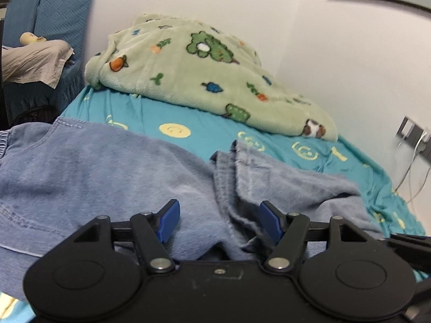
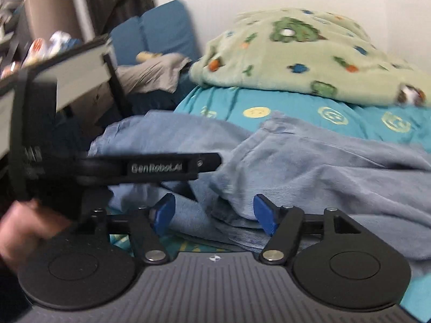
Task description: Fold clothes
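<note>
Blue denim-like cloth fills the near field of both wrist views. The left gripper (image 1: 219, 219) hangs over it with its blue pads (image 1: 169, 219) standing apart; cloth lies below and between them, but neither pad presses on it. The right gripper (image 2: 214, 214) is likewise spread, a rumpled fold of the same cloth sitting in the gap without being pinched. Nothing is held by either tool. In the right wrist view the left tool's black body crosses the left side, with a hand (image 2: 18, 231) gripping it at the lower left corner.

The garment (image 1: 107, 167) lies spread but creased across the near part of the bed, on a turquoise sheet (image 1: 204, 132) printed with pale yellow faces. A stitched seam runs along its left side, and a hemmed edge (image 1: 242, 156) is turned up near the middle.

Handling, as a judgement: the fabric looks soft, limp and moderately heavy for clothing. It will drape and sag from any single grip point and will not hold a shape. It appears napped, not slippery, so a pinch should hold. Take hold at a hem or seam, where the layers are thick and stitched, one tool at each end of the same edge.

Beyond the garment, a pale green fleece blanket (image 1: 194, 78) with a cartoon print lies heaped against the white wall (image 1: 336, 62).
</note>
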`<state>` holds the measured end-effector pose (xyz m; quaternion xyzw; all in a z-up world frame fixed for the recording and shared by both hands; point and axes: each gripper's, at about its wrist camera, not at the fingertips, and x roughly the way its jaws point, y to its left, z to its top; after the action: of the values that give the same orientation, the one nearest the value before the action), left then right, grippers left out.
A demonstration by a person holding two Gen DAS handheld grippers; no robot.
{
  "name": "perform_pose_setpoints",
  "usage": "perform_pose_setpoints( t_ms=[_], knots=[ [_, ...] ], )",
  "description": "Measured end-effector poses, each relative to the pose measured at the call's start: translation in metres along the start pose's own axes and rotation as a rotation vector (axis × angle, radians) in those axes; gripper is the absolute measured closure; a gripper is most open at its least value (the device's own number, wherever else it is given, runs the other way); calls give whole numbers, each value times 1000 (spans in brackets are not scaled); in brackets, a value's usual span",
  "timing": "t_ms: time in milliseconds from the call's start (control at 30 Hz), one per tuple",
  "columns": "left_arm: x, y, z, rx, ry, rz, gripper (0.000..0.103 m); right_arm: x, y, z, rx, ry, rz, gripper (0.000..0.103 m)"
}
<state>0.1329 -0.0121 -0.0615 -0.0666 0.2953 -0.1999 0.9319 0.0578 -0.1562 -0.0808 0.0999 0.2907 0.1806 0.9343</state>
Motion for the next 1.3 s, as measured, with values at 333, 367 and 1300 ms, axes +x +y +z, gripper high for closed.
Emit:
perform_pose_setpoints(
  t_ms=[333,367,1300],
  knots=[
    [14,-9,-11,41,26,8,37,-26,-64,11,211,-123,-160,30],
    [14,-8,-11,42,28,10,37,-26,-68,11,205,-134,-183,30],
    [23,-3,-16,68,83,14,36,-32,-185,-37,736,-352,-188,12]
  ],
)
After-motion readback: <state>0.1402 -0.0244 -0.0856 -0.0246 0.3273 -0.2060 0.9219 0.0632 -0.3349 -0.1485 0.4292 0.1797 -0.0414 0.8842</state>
